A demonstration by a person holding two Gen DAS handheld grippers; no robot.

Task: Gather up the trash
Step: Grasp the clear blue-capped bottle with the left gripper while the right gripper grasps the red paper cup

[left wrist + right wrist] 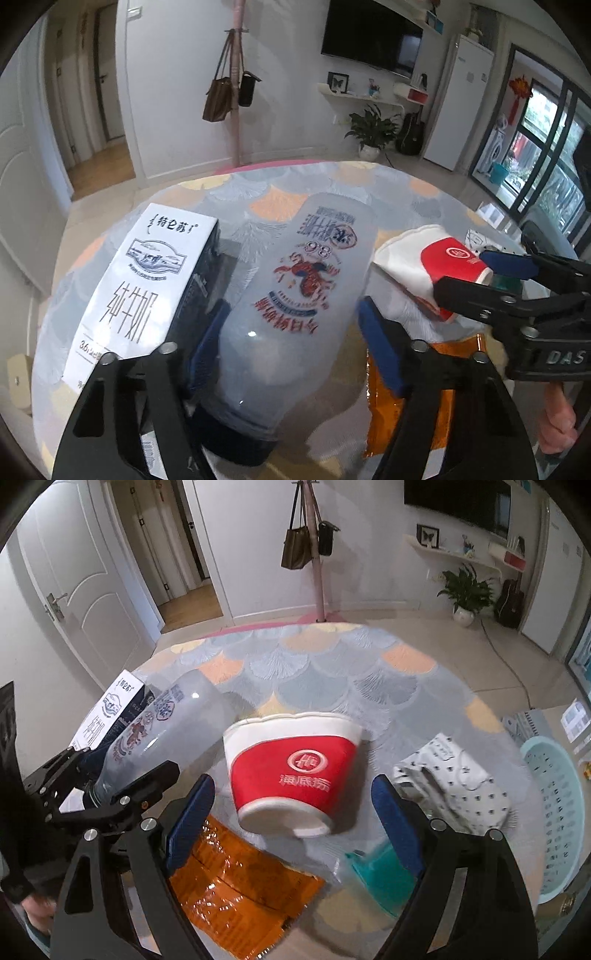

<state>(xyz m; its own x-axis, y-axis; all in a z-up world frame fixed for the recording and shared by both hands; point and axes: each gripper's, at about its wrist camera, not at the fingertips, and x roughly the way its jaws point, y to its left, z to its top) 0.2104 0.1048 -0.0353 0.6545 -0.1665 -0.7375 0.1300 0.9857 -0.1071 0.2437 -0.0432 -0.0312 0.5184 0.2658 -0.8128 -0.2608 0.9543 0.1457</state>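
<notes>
The left gripper [291,343] straddles the plastic bottle [295,295], contact unclear; its cap is hidden at bottom centre. The right gripper [295,823] gapes around the red paper cup [291,768].

Pretty ordinary living room, white walls [258,546] and pale floor tiles [424,627]. A pink coat stand [318,572] by the far wall has a brown bag [295,546] and a small black one hanging on it. Open doorway [184,554] on the left, white door [74,579] beside it. To the right: a wall TV [369,33], a shelf [354,95], a potted plant [371,131], a guitar [410,133], a white cabinet [458,103], and big dark-framed windows [546,147] letting daylight in.
</notes>
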